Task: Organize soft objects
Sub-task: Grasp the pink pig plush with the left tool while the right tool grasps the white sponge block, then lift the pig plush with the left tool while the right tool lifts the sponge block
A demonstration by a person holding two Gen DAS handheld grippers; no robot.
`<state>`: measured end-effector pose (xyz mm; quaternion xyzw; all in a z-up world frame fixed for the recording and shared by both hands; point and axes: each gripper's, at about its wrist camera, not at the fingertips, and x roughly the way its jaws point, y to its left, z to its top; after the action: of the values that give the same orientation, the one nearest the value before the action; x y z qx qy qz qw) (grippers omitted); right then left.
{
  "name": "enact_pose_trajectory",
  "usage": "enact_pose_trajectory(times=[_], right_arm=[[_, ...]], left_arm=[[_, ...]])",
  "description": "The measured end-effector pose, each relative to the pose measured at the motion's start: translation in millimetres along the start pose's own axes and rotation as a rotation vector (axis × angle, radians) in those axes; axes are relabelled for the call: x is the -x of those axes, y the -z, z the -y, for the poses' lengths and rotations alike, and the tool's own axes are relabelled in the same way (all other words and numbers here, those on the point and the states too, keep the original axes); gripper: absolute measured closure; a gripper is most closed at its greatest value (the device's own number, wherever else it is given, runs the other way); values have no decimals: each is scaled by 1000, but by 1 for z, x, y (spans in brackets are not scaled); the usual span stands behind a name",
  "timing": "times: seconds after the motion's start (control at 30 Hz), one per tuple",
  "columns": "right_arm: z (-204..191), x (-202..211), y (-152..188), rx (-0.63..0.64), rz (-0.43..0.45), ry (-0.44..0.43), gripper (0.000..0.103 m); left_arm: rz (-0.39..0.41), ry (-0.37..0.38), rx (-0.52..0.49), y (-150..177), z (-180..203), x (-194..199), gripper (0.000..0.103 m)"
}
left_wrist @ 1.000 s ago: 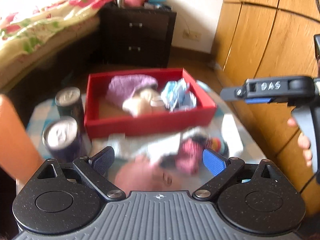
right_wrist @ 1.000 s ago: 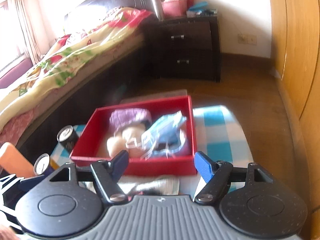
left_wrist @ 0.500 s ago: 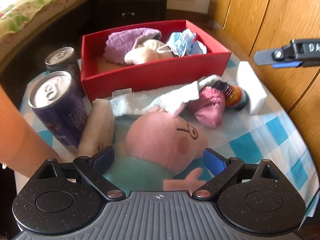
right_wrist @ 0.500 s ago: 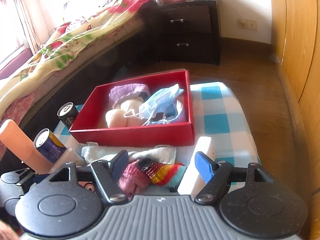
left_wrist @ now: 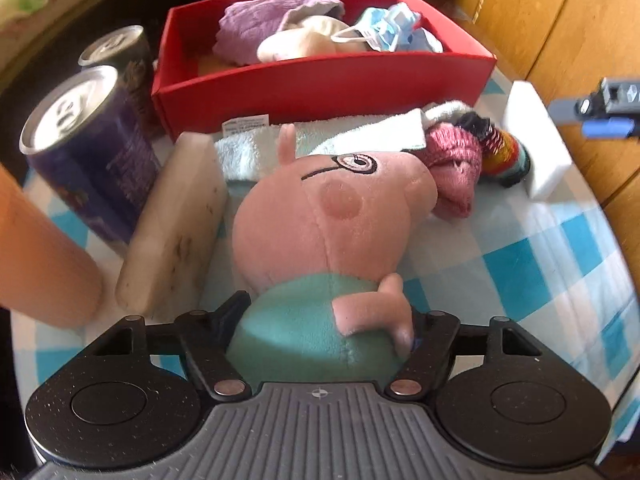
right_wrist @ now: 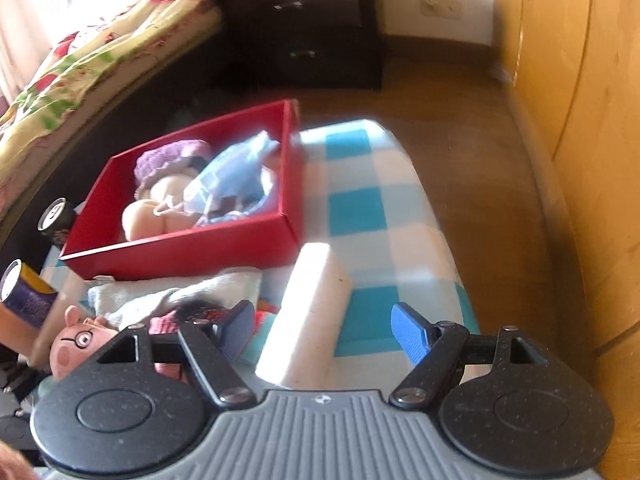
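Note:
A pink pig plush (left_wrist: 332,216) in a green shirt lies on the checkered table; its head also shows in the right wrist view (right_wrist: 76,346). My left gripper (left_wrist: 326,320) is closed around its green body. Behind it lie a white towel (left_wrist: 320,136), a pink knit sock (left_wrist: 456,168) and a striped sock (left_wrist: 504,156). The red box (left_wrist: 320,80) holds a purple cloth (left_wrist: 260,28), a cream soft item and a blue face mask (left_wrist: 392,28). My right gripper (right_wrist: 324,330) is open and empty above a white block (right_wrist: 312,312).
Two drink cans (left_wrist: 88,148) and an orange bottle (left_wrist: 36,256) stand at the left, next to a beige block (left_wrist: 176,220). The white block (left_wrist: 532,148) lies at the right. A bed (right_wrist: 80,52), a dark nightstand and a wooden wardrobe (right_wrist: 580,120) surround the table.
My left gripper has moved forward and down onto the pig plush and closed on its body. My right gripper has shifted right and lower over the white block.

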<state>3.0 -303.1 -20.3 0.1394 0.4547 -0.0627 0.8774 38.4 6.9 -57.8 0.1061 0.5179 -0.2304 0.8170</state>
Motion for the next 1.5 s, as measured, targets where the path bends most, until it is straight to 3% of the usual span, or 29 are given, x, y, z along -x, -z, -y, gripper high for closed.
enact_pose_trajectory(times=[0.1, 0.23, 0.37, 0.53, 0.6, 0.67, 0.77, 0.9, 0.97, 1.23, 1.3, 1.37, 1.5], right_arm=[[-4, -11, 2, 18, -20, 42, 49], [-7, -19, 1, -30, -50, -8, 49], [-12, -29, 1, -29, -60, 9, 49], [-11, -37, 6, -38, -101, 10, 50], [-11, -36, 6, -31, -95, 17, 57], [-9, -38, 6, -46, -113, -12, 83], [-10, -38, 8, -34, -135, -27, 98], [-11, -26, 13, -4, -121, -37, 103], [-9, -20, 15, 0, -115, -50, 103], [-2, -13, 25, 10, -140, -72, 103], [0, -18, 25, 7, -154, -74, 103], [2, -19, 25, 1, -154, -73, 103], [12, -26, 27, -57, -206, -88, 101]], left_arm=[[2, 19, 9, 2, 3, 3, 33], [11, 42, -8, 3, 11, 7, 34], [19, 80, 3, 2, 13, 9, 34], [30, 72, 9, 0, 14, 10, 34], [33, 62, 6, 0, 16, 10, 34], [24, 56, -7, 0, 18, 8, 34], [3, 47, -16, 2, 21, 4, 34], [-23, 40, -19, 1, 24, -2, 32], [-57, 42, -18, 1, 25, -9, 25], [-19, 36, 10, -11, 27, -15, 8], [-6, 9, 34, -11, 26, -15, 12], [-15, 10, 31, -11, 26, -15, 28], [2, -10, 22, -9, 29, -9, 33]])
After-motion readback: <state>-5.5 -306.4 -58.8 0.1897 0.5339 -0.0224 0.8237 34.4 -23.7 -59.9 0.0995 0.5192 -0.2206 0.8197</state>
